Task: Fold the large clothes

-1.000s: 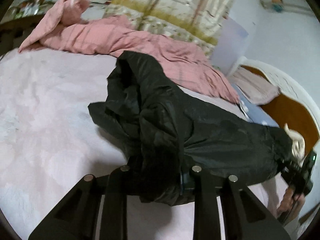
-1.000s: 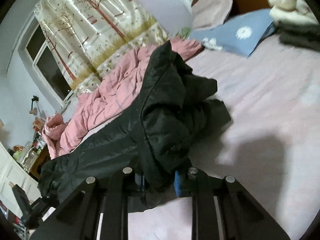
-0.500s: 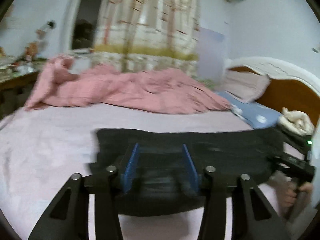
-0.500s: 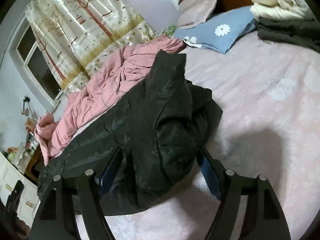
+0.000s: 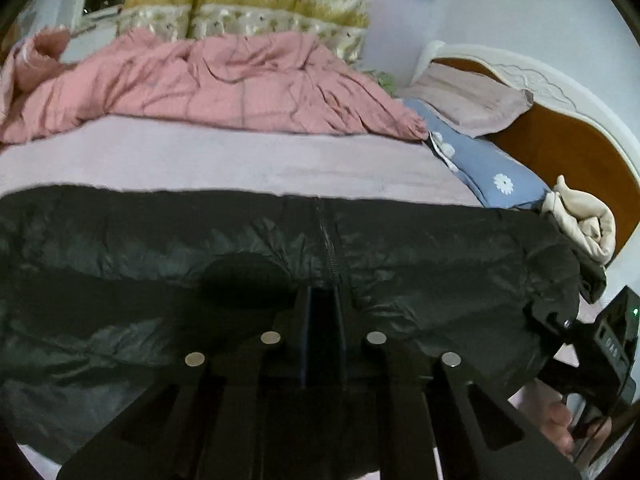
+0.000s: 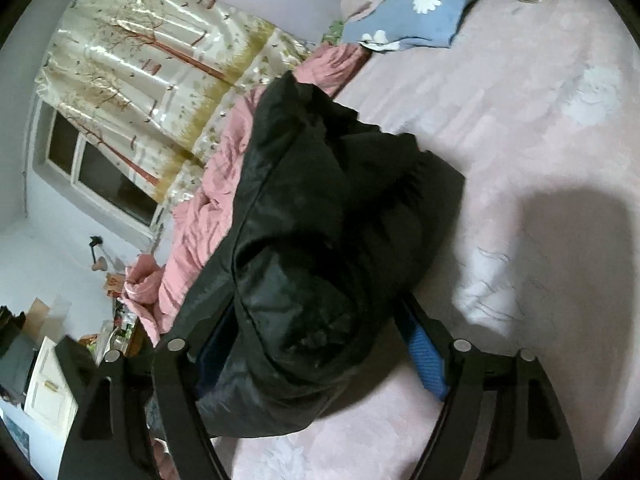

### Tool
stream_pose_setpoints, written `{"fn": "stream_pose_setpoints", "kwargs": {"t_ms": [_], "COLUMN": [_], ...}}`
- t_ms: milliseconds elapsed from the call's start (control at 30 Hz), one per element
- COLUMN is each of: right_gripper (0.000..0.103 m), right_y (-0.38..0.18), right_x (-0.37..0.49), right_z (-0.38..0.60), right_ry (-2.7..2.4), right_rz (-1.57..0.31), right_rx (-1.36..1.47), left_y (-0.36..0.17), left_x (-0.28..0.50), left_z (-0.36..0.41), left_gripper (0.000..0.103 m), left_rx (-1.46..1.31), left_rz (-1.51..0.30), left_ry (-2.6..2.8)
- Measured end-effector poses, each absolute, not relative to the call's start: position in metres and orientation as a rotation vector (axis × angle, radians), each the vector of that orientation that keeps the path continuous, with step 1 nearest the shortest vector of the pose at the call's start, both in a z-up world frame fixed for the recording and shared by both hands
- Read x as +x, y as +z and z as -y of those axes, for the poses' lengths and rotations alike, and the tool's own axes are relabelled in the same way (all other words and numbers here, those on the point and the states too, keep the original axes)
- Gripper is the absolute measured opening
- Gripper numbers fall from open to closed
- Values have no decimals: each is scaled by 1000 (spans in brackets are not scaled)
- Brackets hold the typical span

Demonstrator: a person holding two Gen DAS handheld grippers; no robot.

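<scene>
A large black puffy jacket [image 5: 240, 256] lies across the pink bed sheet [image 5: 224, 160]. In the left wrist view it is spread wide, its zipper [image 5: 330, 248] running toward me. My left gripper [image 5: 323, 312] has its fingers close together, pinching the jacket edge at the zipper. In the right wrist view the jacket [image 6: 320, 248] is bunched in a heap. My right gripper [image 6: 316, 340] is open, its fingers wide apart on either side of the jacket's near end. The right gripper also shows in the left wrist view [image 5: 600, 360], at the jacket's right end.
A crumpled pink quilt [image 5: 208, 84] lies along the far side of the bed. A blue flowered pillow [image 5: 488, 168], a beige pillow [image 5: 472, 100] and a cream cloth [image 5: 580, 220] sit by the wooden headboard [image 5: 560, 148]. Curtain and window stand behind [image 6: 132, 92].
The right gripper opened and let go of the jacket. The left gripper opened, then closed on the jacket's zipper edge; the jacket now lies spread flatter across the bed.
</scene>
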State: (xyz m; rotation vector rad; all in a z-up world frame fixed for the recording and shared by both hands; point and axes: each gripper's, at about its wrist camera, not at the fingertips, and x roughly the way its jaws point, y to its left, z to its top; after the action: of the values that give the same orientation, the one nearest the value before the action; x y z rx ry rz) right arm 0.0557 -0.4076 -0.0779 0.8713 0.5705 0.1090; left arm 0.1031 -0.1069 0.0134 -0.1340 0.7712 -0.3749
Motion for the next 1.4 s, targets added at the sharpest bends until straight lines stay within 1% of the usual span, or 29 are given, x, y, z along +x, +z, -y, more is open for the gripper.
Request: {"fn": "stream_pose_setpoints", "kwargs": {"t_ms": [200, 500, 533, 567, 600, 633, 767, 833, 900, 933, 1033, 1200, 1300, 1400], "right_gripper": [84, 83, 75, 70, 63, 59, 59, 59, 59, 59, 59, 59, 59, 59], "right_y": [-79, -75, -72, -69, -66, -62, -62, -67, -69, -68, -67, -64, -65, -68], "right_x": [68, 73, 76, 78, 79, 80, 75, 75, 74, 74, 74, 77, 79, 79], "right_z": [402, 399, 397, 397, 395, 394, 395, 398, 398, 398, 395, 388, 389, 392], "right_ry": [83, 47, 47, 45, 39, 33, 28, 25, 26, 25, 18, 18, 23, 30], "right_rz": [-565, -537, -533, -531, -527, -523, -510, -517, -518, -519, -521, -527, -530, -534], "right_rx": [864, 834, 811, 792, 772, 755, 776, 806, 813, 806, 774, 732, 741, 768], "left_y": [-29, -32, -31, -28, -24, -19, 18, 30, 30, 25, 2, -27, -28, -7], "left_x": [117, 109, 109, 107, 106, 104, 94, 104, 124, 138, 175, 199, 194, 163], "left_z": [97, 106, 107, 106, 105, 104, 100, 104, 111, 115, 112, 117, 122, 121], "left_gripper": [11, 11, 11, 11, 11, 11, 11, 11, 11, 11, 3, 2, 2, 2], "left_rx": [-177, -104, -102, -103, -104, -104, -95, -77, -43, -30, -127, -140, -81, -49], "left_rz": [-846, -808, -800, -790, -784, -773, -667, -667, -733, -801, -949, -1044, -1012, -916], "left_ry": [-398, -372, -371, -373, -373, -376, -399, -401, -366, -343, -321, -312, -303, -323]}}
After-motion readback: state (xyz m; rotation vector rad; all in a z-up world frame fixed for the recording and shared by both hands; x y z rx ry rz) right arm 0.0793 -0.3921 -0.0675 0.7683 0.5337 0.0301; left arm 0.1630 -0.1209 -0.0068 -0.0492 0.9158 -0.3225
